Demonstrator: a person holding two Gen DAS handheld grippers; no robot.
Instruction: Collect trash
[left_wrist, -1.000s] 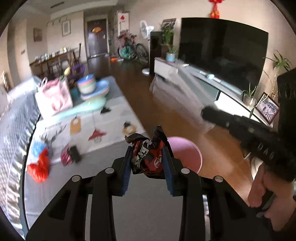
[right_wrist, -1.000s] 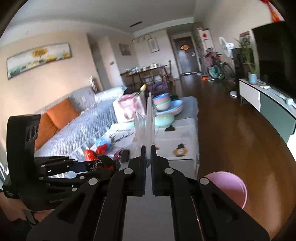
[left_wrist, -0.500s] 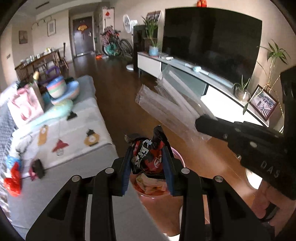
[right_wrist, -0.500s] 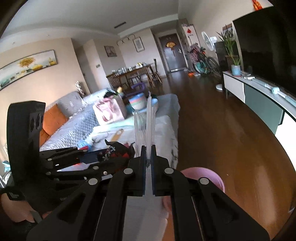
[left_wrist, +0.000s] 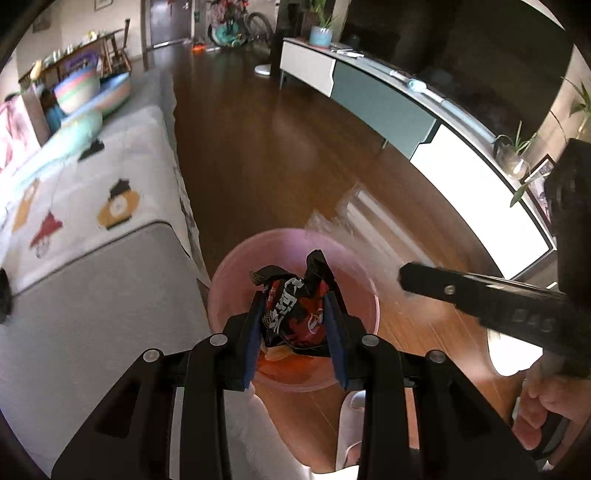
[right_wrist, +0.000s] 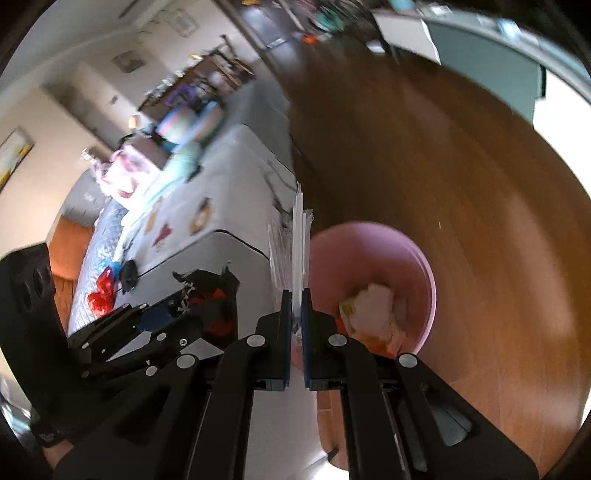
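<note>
Snack wrapper (left_wrist: 291, 314), crumpled black-and-red foil, white lettering, possibly empty.

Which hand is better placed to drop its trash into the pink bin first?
Left. Its tongs hold the crumpled snack wrapper directly over the pink bin. The right tongs' clear plastic wrapper seems nearer the bin's edge.

Floor (left_wrist: 266, 155): dark brown wood.
TV cabinet (left_wrist: 373, 99): white and grey-green, along the wall.
Stacked bowls (left_wrist: 79, 88): pastel, on the grey cloth-covered counter (left_wrist: 110, 280).
Bicycle (left_wrist: 236, 26): far end, possibly; blurred.
</note>
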